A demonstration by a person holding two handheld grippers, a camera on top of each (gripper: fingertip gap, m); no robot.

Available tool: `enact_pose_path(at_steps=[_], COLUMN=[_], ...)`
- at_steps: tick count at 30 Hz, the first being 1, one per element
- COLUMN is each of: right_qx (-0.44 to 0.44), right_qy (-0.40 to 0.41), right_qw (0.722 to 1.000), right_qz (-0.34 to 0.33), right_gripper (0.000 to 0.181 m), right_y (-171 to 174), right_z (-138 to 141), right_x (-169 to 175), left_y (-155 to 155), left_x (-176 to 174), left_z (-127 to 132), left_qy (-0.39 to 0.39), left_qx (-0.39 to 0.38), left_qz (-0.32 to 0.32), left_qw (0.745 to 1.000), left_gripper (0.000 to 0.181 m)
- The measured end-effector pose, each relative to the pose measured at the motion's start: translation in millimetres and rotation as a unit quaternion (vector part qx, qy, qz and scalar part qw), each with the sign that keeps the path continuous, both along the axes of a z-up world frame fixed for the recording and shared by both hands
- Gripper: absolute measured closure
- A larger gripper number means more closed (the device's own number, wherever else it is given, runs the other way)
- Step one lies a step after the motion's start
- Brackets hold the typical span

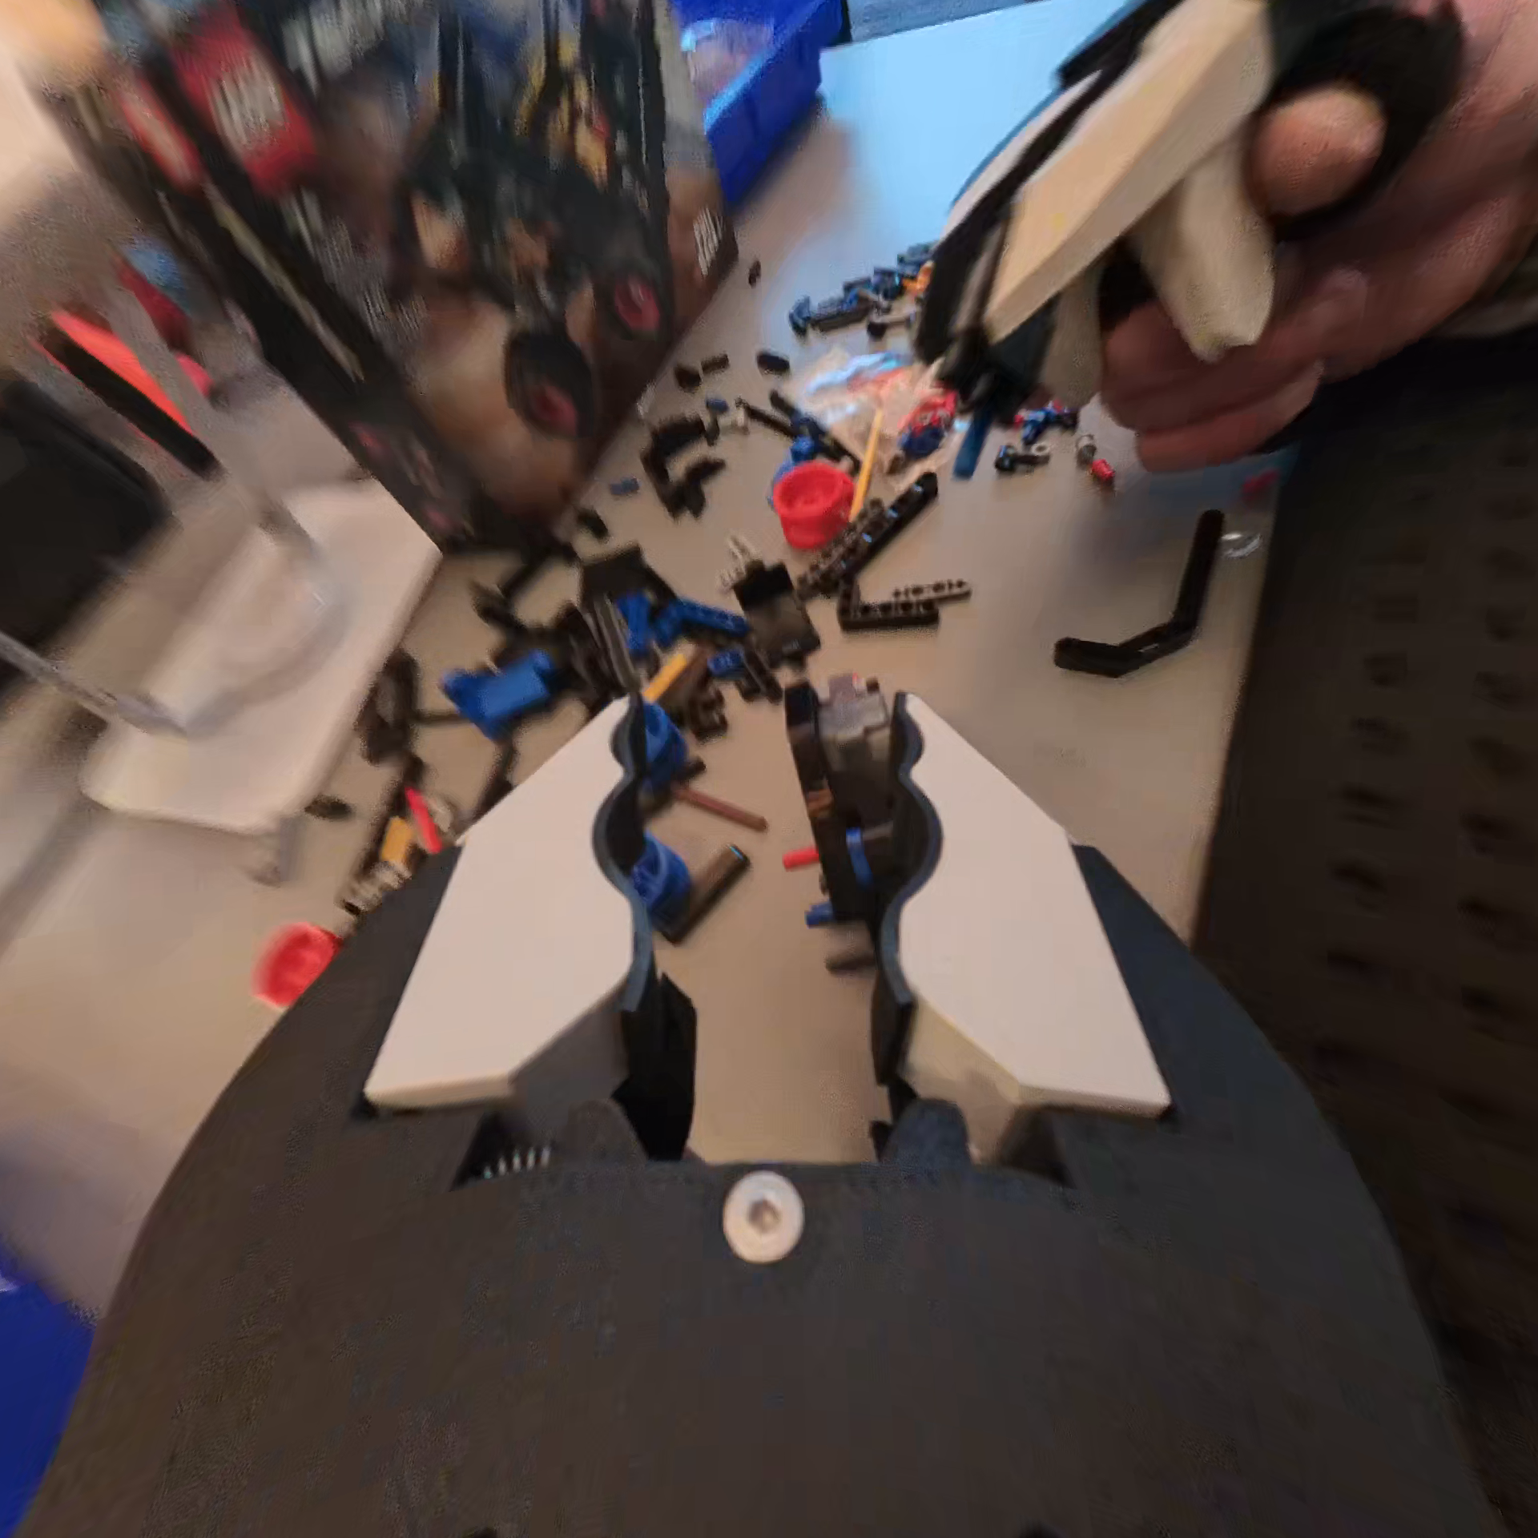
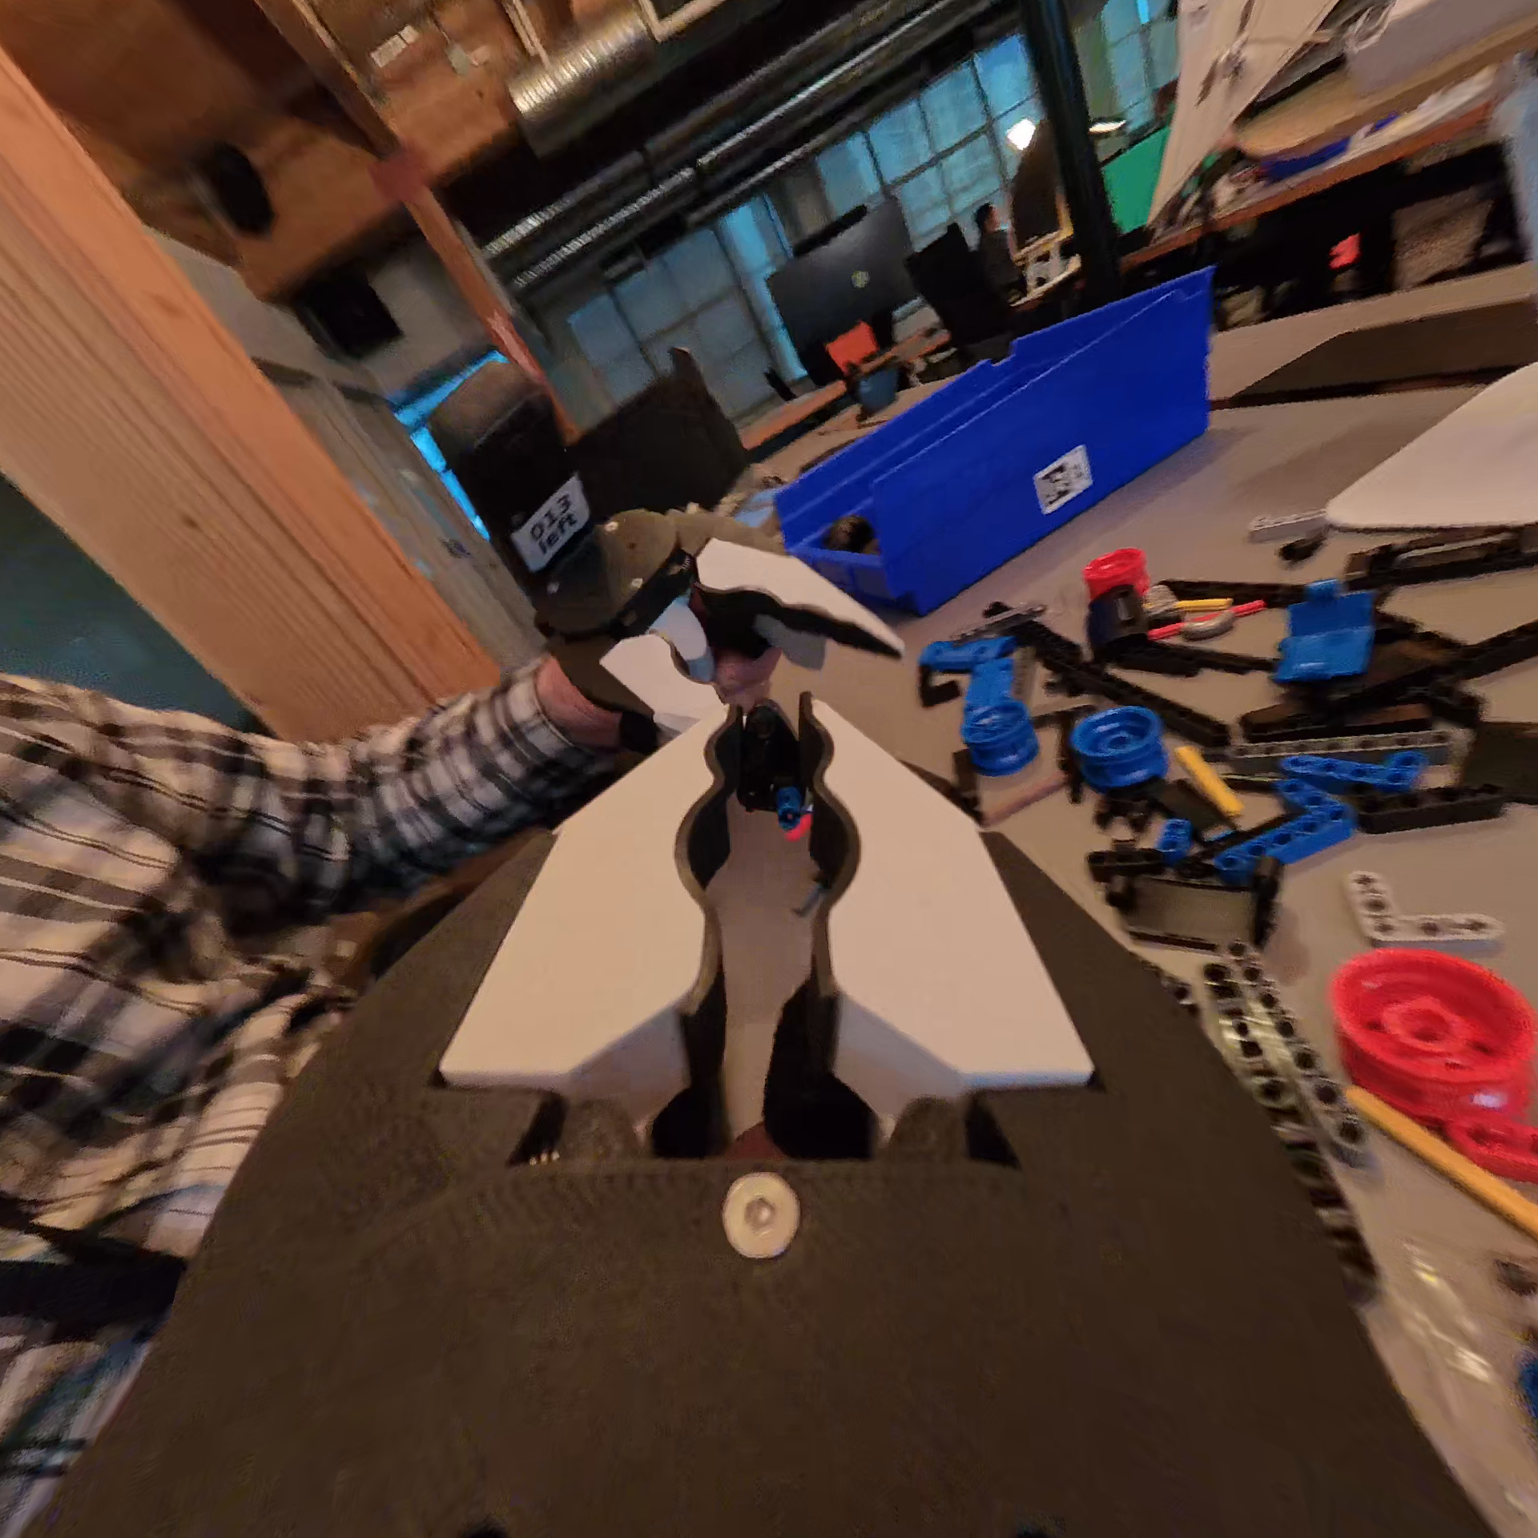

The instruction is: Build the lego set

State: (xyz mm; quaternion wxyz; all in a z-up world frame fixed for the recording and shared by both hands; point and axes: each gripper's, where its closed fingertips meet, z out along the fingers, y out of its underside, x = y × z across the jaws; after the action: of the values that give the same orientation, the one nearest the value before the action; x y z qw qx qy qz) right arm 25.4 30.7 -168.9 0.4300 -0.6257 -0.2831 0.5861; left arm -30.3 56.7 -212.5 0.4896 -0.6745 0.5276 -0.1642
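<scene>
My left gripper (image 1: 766, 716) hangs over a grey table (image 1: 1040, 749) strewn with loose lego parts, its jaws apart. A black-and-grey lego assembly (image 1: 840, 782) stands against its right finger; the left finger does not touch it. My right gripper (image 2: 767, 720) is shut on a small black lego piece (image 2: 761, 757) with a blue and red pin at its lower end. The right gripper also shows at the top right of the left wrist view (image 1: 957, 349), held in a hand. The left gripper shows just beyond the right gripper's tips in the right wrist view (image 2: 774, 632).
The blurred lego box (image 1: 466, 250) stands at the back left. A blue bin (image 2: 999, 483) sits behind the parts. Red wheels (image 2: 1431, 1032), blue wheels (image 2: 1115, 745) and black beams (image 1: 1157, 616) lie scattered. A plaid sleeve (image 2: 250, 832) crosses the left. About 8 cm separates my left fingertips from my right.
</scene>
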Motion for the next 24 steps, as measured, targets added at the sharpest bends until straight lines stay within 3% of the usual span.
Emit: enact_pose_path(at_steps=[4, 7, 9, 13, 16, 21, 24], right_qx=[-0.039, -0.050, -0.058, -0.066, -0.071, -0.001, -0.011], right_qy=[0.024, 0.028, 0.032, 0.038, 0.059, 0.024, 0.052], right_qw=[0.998, 0.997, 0.997, 0.996, 0.995, 1.000, 0.998], right_qz=[0.035, 0.046, 0.048, 0.046, 0.037, 0.007, 0.031], right_gripper=[0.170, 0.170, 0.170, 0.170, 0.154, 0.156, 0.155], right_y=[-6.3, -9.5, -11.0, -10.1, -3.0, -4.7, -12.9], right_z=[5.0, 8.0, 7.6, 8.4, 13.9, 17.1, 23.7], right_x=[-9.4, -16.0, -20.6, -24.0, -18.0, -10.0, -11.7], left_y=[-22.2, -24.6, -22.5, -20.6, -16.1, -13.6, -19.3], left_x=[36.2, 50.5, 53.6, 50.7, 43.2, 39.3, 44.1], left_z=[24.0, 28.6, 31.5, 33.3, 44.4, 49.7, 55.8], left_qy=[0.075, 0.088, 0.076, 0.052, 0.015, 0.002, -0.017], left_qx=[0.205, 0.274, 0.293, 0.289, 0.279, 0.274, 0.286], left_qz=[-0.052, -0.051, -0.036, -0.028, -0.016, -0.016, -0.036], left_qw=[0.974, 0.956, 0.952, 0.955, 0.960, 0.962, 0.957], left_gripper=[0.123, 0.144, 0.158, 0.159, 0.158, 0.158, 0.159])
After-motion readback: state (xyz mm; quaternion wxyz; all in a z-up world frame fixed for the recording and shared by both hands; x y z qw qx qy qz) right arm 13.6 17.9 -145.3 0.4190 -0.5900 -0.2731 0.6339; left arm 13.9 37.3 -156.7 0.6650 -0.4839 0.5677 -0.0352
